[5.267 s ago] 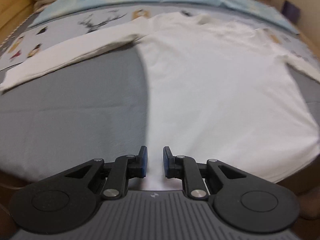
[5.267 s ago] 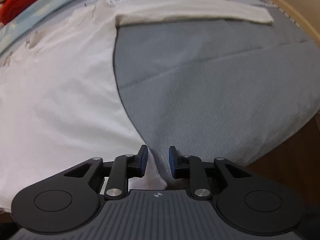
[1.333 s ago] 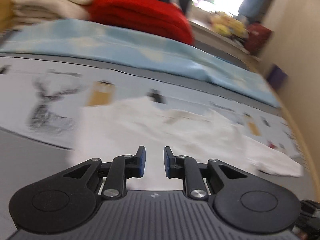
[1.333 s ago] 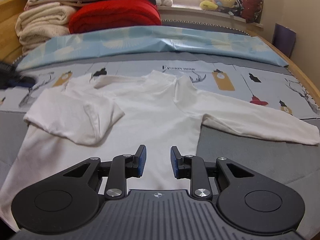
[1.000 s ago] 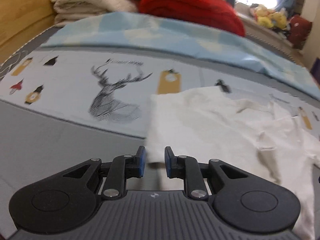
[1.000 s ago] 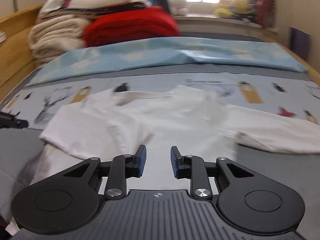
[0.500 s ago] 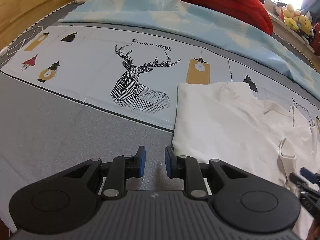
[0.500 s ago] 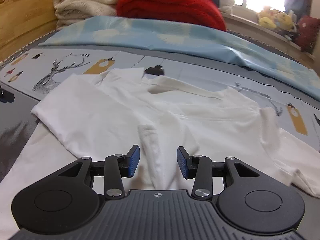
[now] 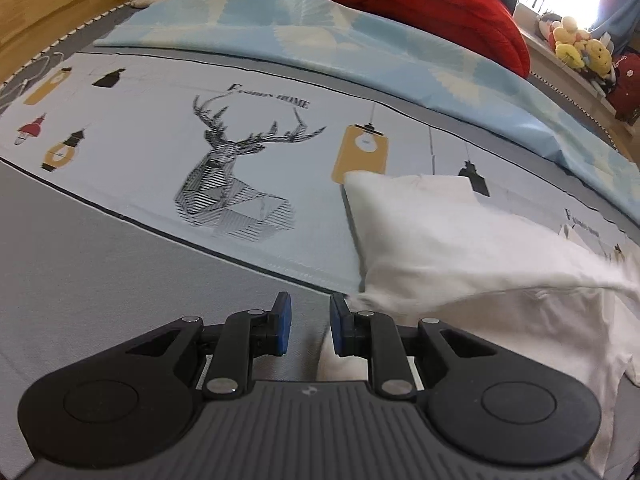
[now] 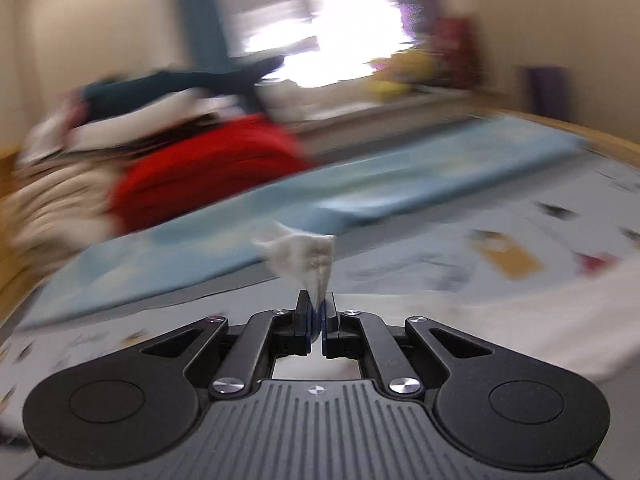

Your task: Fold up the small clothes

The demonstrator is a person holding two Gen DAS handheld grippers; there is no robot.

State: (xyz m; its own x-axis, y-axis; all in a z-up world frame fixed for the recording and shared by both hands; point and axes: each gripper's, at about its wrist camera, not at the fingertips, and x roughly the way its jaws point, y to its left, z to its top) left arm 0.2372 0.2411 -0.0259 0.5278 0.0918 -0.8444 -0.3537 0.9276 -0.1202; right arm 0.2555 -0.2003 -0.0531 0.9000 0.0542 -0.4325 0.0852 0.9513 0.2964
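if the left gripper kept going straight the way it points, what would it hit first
Probably the grey bedsheet, right beside the edge of the white shirt. The left gripper points steeply down with open, empty jaws; the shirt edge may brush its right finger.

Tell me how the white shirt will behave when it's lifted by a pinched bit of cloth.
Probably floppy: the white shirt stretches into a thin, sagging band toward the lifted side. Likely light, since the right tongs, shut on a small tuft of it, hold it up by that pinch alone. It may drag and bunch rather than slide flat, as the cloth near the left tongs already wrinkles.
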